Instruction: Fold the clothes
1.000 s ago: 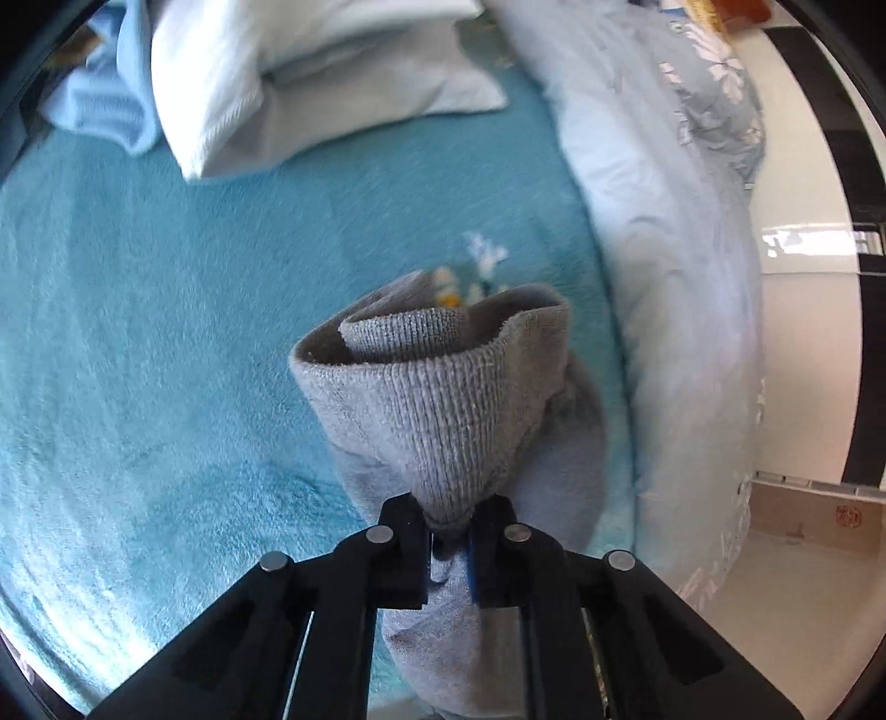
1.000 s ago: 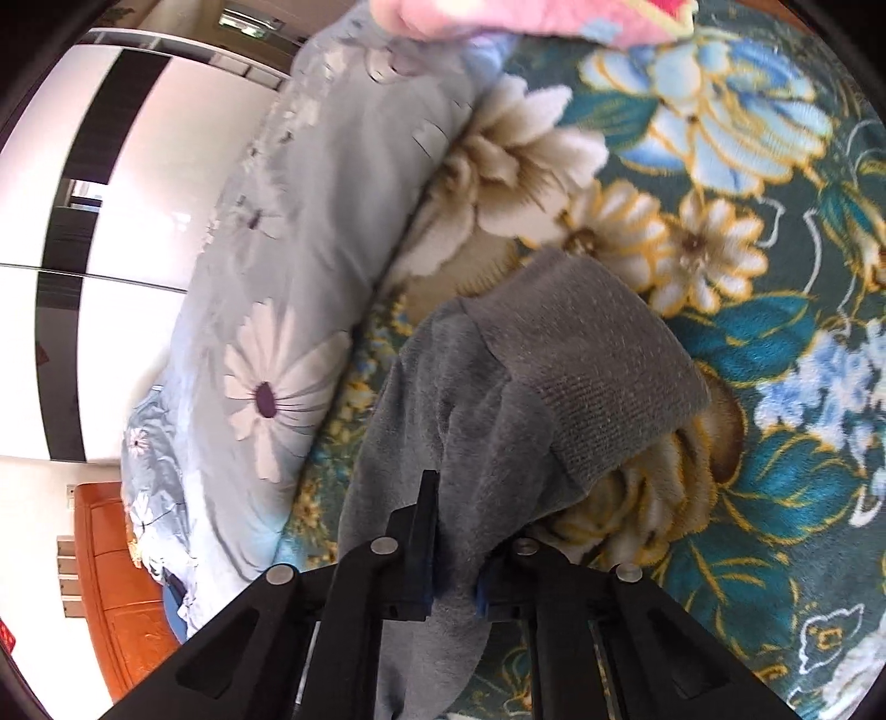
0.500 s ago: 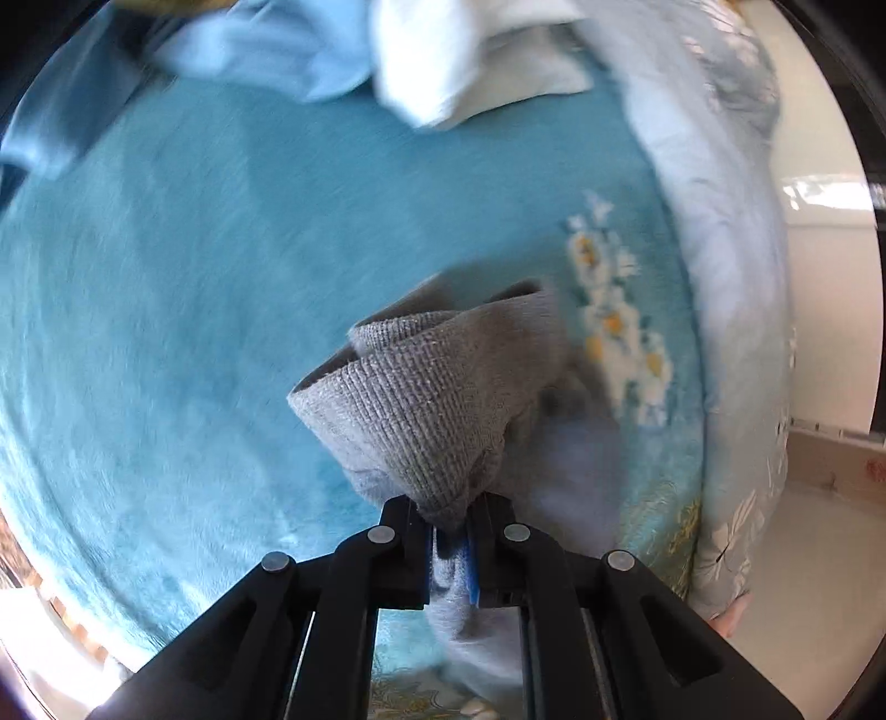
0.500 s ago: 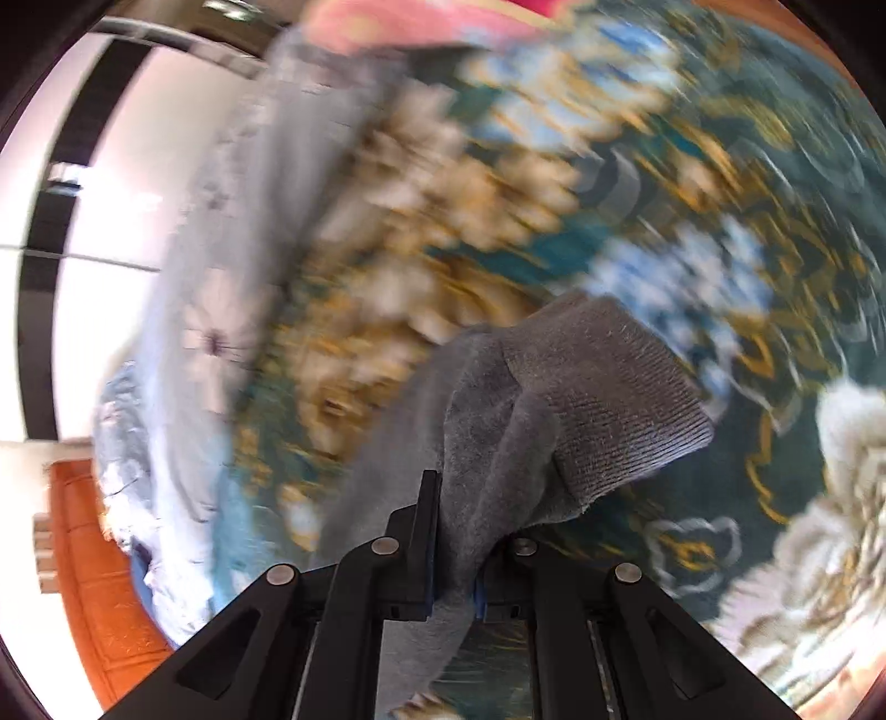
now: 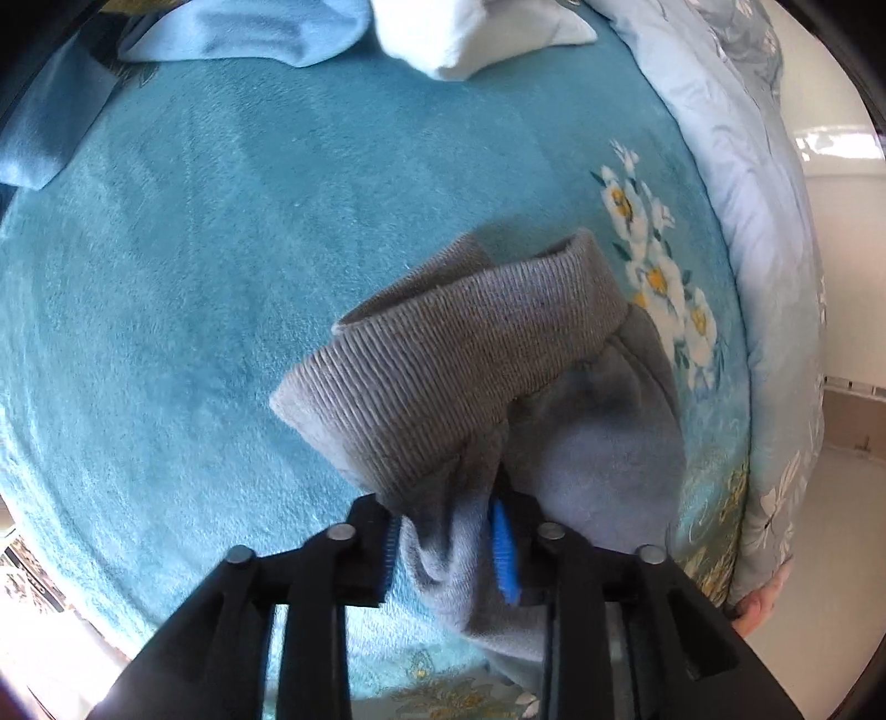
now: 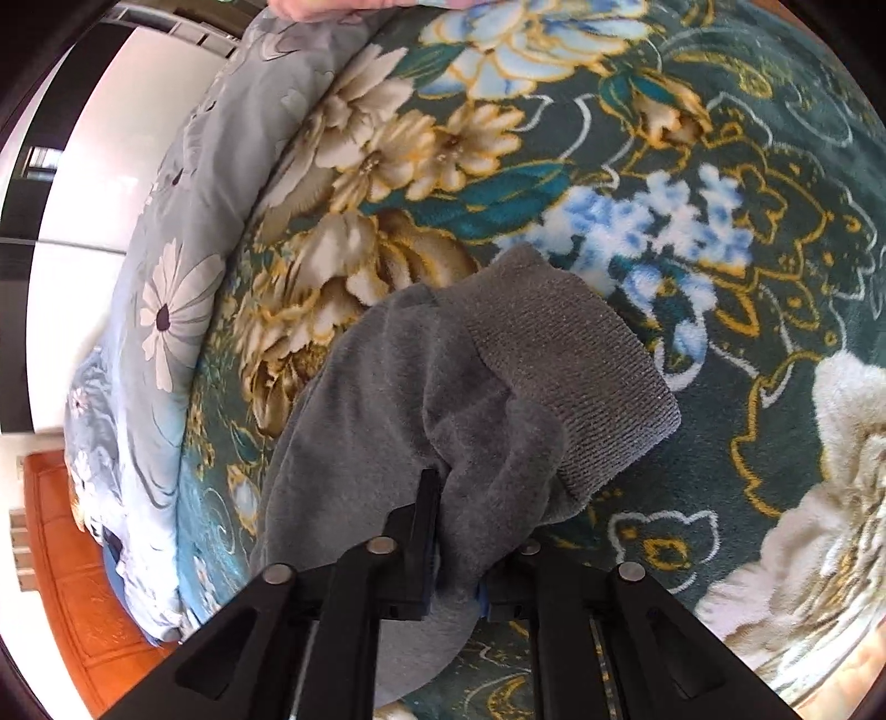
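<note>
Two hand-held grippers hold the ribbed ends of a grey garment (image 5: 559, 387) over a bed. In the left wrist view, the left gripper (image 5: 446, 545) has its jaws opening, a blue pad showing on the right-hand finger (image 5: 504, 545); a bunch of grey fleece still sits between the fingers, with a slight gap visible at the left-hand pad, so the grip looks slackened rather than clenched. The ribbed cuff (image 5: 459, 365) fans out above the fingertips, its open mouth pointing up and away from the camera, while the fleece part trails down and to the right past the gripper. Beneath it lies a plain teal blanket (image 5: 221, 277) with a sprig of white and yellow flowers, and beyond that a pale blue quilt (image 5: 742, 183) along the bed's edge. A white pillow (image 5: 470, 33) and light blue cloth (image 5: 249, 27) rest at the top.

In the right wrist view, the right gripper (image 6: 457, 545) also has its jaws opening, with grey fleece (image 6: 387, 415) filling the space between the fingers and still touching them. Here the second ribbed cuff (image 6: 570, 382) points up and to the right, and the garment's long axis runs from lower left to upper right over a dark green flowered blanket (image 6: 609, 166). An orange wooden panel (image 6: 72, 581) shows at lower left.
</note>
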`<state>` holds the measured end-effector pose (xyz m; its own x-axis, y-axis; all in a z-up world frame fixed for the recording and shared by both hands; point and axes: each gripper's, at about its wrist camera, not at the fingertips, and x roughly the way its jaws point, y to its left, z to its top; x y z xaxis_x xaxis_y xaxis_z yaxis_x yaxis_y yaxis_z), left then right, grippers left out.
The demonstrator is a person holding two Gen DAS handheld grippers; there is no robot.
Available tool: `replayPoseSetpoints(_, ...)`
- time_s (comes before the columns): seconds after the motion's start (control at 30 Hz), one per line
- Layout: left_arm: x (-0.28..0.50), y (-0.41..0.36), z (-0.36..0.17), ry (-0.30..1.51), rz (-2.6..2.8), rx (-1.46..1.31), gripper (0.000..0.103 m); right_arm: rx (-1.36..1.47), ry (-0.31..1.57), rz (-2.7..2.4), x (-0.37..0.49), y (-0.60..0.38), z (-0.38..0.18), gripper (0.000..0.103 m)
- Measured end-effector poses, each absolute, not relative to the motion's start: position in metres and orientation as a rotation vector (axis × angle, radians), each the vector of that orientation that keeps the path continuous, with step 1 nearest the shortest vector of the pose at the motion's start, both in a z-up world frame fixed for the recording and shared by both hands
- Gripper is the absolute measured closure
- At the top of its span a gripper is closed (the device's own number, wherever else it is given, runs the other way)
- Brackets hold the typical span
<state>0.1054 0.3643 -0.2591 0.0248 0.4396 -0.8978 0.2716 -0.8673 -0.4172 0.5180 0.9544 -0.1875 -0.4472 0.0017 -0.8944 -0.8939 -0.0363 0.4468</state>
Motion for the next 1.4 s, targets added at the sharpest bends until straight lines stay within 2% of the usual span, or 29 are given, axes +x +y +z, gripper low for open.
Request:
replayPoseSetpoints(0.03, 0.106, 0.364, -0.255, -0.731, 1.962, -2.148, 0.055, -0.973, 1.513, 1.579, 0.519, 0.953, -0.184, 0.082)
replayPoseSetpoints(0.07, 0.108, 0.364, -0.250, -0.695, 1.961, -2.144, 0.054, -0.970, 1.513, 1.581, 0.521, 0.952, -0.181, 0.078)
replayPoseSetpoints(0.2, 0.112, 0.355, -0.226, -0.542, 1.977, -2.121, 0.051, -0.961, 1.485, 1.565, 0.534, 0.945, -0.166, 0.044)
replayPoseSetpoints(0.23, 0.111, 0.354, -0.220, -0.502, 1.985, -2.111, 0.051, -0.962, 1.470, 1.555, 0.539, 0.945, -0.162, 0.042)
replayPoseSetpoints(0.43, 0.082, 0.377, -0.169, -0.098, 2.007, -1.883, 0.042, -1.060, 1.309, 1.622, 0.535, 0.947, -0.122, 0.042)
replayPoseSetpoints(0.6, 0.072, 0.429, -0.175, 0.174, 1.867, -1.744, 0.042, -1.397, 1.083, 1.936, 0.427, 0.930, -0.105, 0.042)
replayPoseSetpoints(0.7, 0.074, 0.471, -0.189, 0.449, 1.706, -1.679, 0.042, -1.627, 0.945, 2.120, 0.349, 0.898, -0.119, 0.042)
replayPoseSetpoints(0.83, 0.081, 0.503, -0.203, 0.684, 1.570, -1.568, 0.042, -1.905, 0.715, 2.318, 0.271, 0.842, -0.143, 0.042)
replayPoseSetpoints(1.07, 0.074, 0.532, -0.229, 0.870, 1.382, -1.482, 0.042, -2.220, 0.454, 2.411, 0.211, 0.798, -0.177, 0.042)
replayPoseSetpoints(1.2, 0.072, 0.537, -0.237, 0.897, 1.311, -1.474, 0.042, -2.354, 0.339, 2.392, 0.199, 0.791, -0.193, 0.043)
replayPoseSetpoints(1.3, 0.073, 0.537, -0.242, 0.910, 1.262, -1.471, 0.042, -2.432, 0.260, 2.372, 0.195, 0.785, -0.202, 0.055)
replayPoseSetpoints(1.4, 0.072, 0.536, -0.244, 0.900, 1.248, -1.464, 0.043, -2.495, 0.140, 2.353, 0.196, 0.777, -0.211, 0.062)
